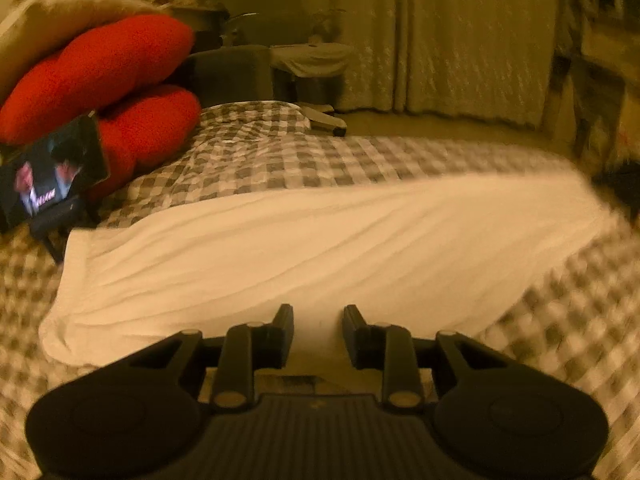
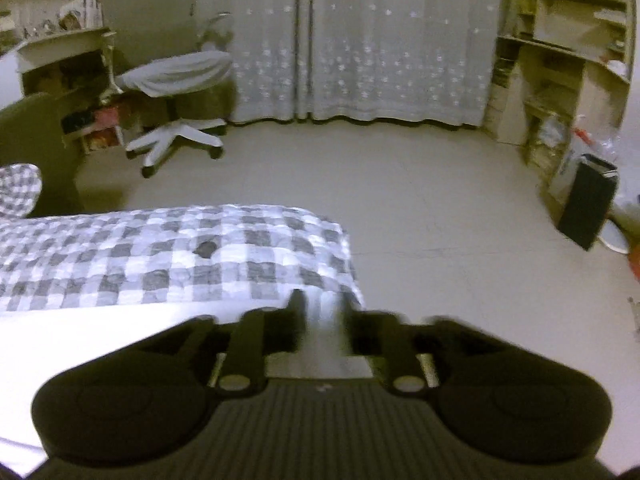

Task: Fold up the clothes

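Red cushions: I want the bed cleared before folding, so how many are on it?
2, stacked at the bed's far left in the left wrist view: the upper red cushion lies on the lower red cushion, behind the phone. Others may be hidden.

White garment (image 1: 320, 248) on checkered bedspread (image 1: 280, 160)

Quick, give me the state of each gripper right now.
Left gripper: open, holding nothing, its fingers over the near edge of the white cloth.
Right gripper: open, nothing clamped, white cloth showing between its fingers.
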A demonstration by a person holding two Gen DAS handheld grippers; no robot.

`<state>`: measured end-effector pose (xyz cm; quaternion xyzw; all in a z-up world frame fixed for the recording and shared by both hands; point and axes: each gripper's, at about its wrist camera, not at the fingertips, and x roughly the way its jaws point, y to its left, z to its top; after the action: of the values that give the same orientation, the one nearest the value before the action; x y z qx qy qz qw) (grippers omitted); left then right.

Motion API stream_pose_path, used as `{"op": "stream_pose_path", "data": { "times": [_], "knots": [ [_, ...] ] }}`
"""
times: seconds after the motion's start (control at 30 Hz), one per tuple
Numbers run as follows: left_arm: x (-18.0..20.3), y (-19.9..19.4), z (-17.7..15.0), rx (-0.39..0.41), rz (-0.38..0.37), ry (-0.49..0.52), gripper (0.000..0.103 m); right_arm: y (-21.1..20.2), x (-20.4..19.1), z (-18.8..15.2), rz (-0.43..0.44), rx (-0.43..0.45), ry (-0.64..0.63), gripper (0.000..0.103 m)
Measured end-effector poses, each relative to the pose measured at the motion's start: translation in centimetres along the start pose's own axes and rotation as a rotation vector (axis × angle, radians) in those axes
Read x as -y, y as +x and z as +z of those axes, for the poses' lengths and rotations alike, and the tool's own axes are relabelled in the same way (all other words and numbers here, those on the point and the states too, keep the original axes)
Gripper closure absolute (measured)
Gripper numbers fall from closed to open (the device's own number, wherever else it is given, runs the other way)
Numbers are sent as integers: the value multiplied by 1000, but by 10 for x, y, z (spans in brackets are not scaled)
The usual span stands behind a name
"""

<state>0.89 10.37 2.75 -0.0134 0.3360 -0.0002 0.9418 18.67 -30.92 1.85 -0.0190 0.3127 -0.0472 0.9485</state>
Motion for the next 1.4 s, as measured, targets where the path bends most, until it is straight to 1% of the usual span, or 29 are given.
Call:
{"op": "stream_pose_path", "data": {
  "times": [0.03, 0.1, 0.13, 0.17, 0.27, 0.5, 0.6, 0.67, 0.77, 0.87, 0.9, 1.0, 1.03, 1.07, 1.1, 1.2, 1.27, 1.3, 1.4],
  "knots": [
    [-8, -1, 2, 8, -6, -52, 72, -4, -10, 0, 24, 0, -22, 60],
    [-22, -1, 5, 15, -6, -139, 71, -16, -37, -2, 118, 1, -82, 60],
    [-26, 1, 5, 5, 8, -159, 71, -21, -51, -3, 165, 1, -112, 60],
    [-26, 3, 4, -4, 18, -157, 71, -27, -64, -4, 212, 2, -141, 60],
    [-19, 7, 2, -21, 41, -105, 69, -44, -105, -6, 354, 3, -231, 60],
    [-7, 4, 0, -11, 72, -43, 68, -83, -201, -12, 684, 6, -439, 60],
    [1, -1, -2, -6, 42, -10, 68, -94, -241, -12, 748, 22, -513, 60],
    [9, -3, -7, -15, 24, 34, 68, -99, -268, -11, 786, 35, -567, 60],
    [13, -3, -12, -19, 34, 62, 68, -100, -309, -4, 875, 31, -619, 60],
    [11, -4, -14, -24, 25, 42, 68, -101, -342, 1, 913, 36, -675, 60],
    [10, -5, -14, -27, 21, 37, 68, -99, -352, 2, 939, 27, -688, 60],
    [9, -7, -15, -36, 10, 24, 68, -91, -379, -6, 977, -43, -758, 60],
    [9, -7, -15, -39, 6, 19, 68, -89, -387, -11, 969, -48, -791, 67],
    [7, -8, -15, -42, 0, 14, 68, -89, -390, -12, 965, -39, -797, 80],
    [6, -8, -14, -43, -6, 10, 68, -89, -391, -10, 968, -28, -788, 97],
    [5, -8, -14, -46, -13, 11, 68, -88, -396, -4, 955, 10, -767, 97],
    [4, -7, -14, -47, -16, 14, 68, -85, -399, -6, 942, 14, -771, 97],
    [1, -8, -14, -44, -20, -3, 68, -83, -401, -8, 936, 13, -775, 97],
    [-15, -13, -10, -23, -39, -102, 68, -82, -402, -12, 927, 24, -765, 95]
  ]
}}
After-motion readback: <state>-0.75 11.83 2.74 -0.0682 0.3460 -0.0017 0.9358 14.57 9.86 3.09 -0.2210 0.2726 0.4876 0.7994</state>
